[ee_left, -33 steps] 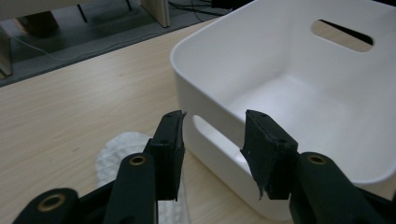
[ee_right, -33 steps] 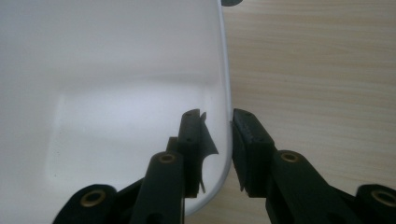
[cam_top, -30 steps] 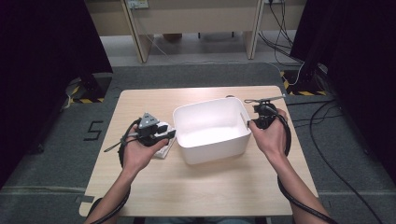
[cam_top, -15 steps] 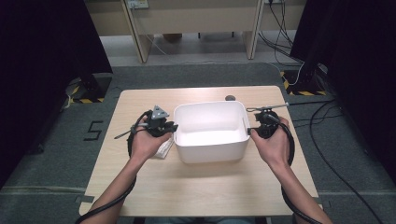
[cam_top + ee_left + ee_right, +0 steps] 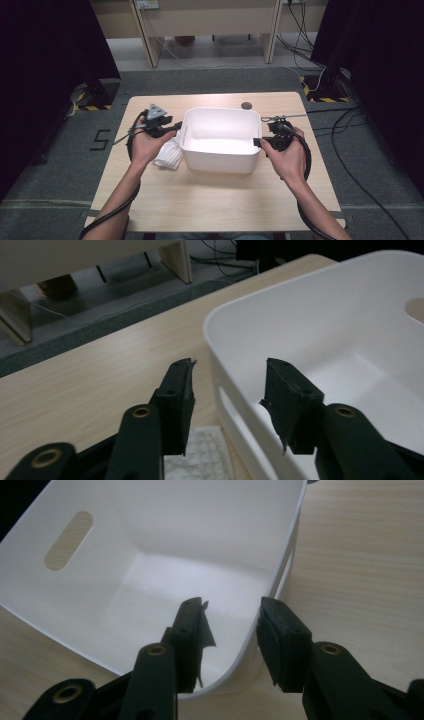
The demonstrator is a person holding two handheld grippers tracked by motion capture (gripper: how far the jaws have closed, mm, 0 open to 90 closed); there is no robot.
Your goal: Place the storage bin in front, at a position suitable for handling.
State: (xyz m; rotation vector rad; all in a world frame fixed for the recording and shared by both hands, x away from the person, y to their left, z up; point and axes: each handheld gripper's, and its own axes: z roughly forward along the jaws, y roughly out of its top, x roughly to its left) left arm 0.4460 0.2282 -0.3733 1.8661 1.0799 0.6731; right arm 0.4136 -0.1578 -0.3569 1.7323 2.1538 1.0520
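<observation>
- Both tongs, left (image 5: 227,390) and right (image 5: 230,630), stand wide, each straddling an end wall of the white bin (image 5: 220,159).
- Next, I judge: close both, then lift evenly off the table (image 5: 210,200).

High view: fixed above the person's side of the bench (image 5: 210,200), facing forward and down, far enough back to take in the whole benchtop, the floor around it and desk legs beyond.

Left gripper view: rides the left gripper (image 5: 227,390), very near, looking along its fingers (image 5: 177,395) across the tub (image 5: 320,330) rim at its left wall, toward the far floor.

Right gripper view: rides the right gripper (image 5: 232,625), equally close, angled down over the tub's (image 5: 150,555) right rim into its interior.

Shared: all three show the tub (image 5: 220,137) and bench wood. The cloth (image 5: 167,155) beside the tub in the high view appears low in the left gripper view (image 5: 200,460).
</observation>
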